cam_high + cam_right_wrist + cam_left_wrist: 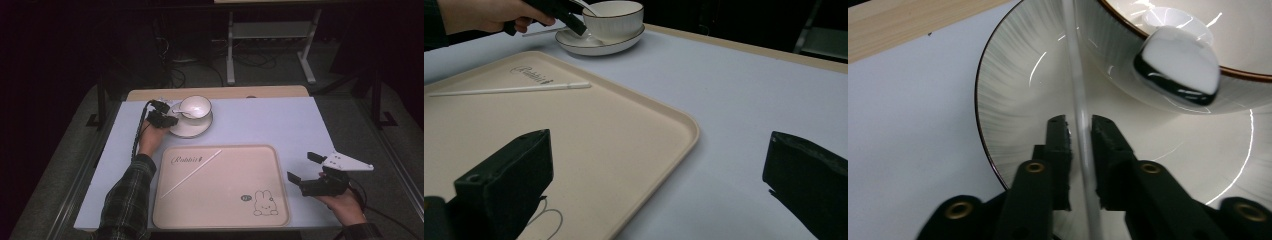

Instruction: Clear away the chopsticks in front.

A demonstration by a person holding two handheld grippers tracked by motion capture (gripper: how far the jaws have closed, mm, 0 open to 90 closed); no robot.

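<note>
While our left gripper (1079,125) is closing its black jaws on a thin white stick (1079,100) over the white brown-rimmed saucer (1013,90) near the bench's far left edge, beside the white cup (195,106), our right gripper (302,168) is hovering wide open and empty just off the beige rabbit-printed tray's (260,165) right edge.

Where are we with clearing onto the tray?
Looks done: one white stick lies on the tray. In hand: the left gripper is closed on a second white stick above the saucer, beside the cup. Likely left: carrying that stick over, perhaps cup and saucer too. The right gripper waits open beside the tray.
</note>
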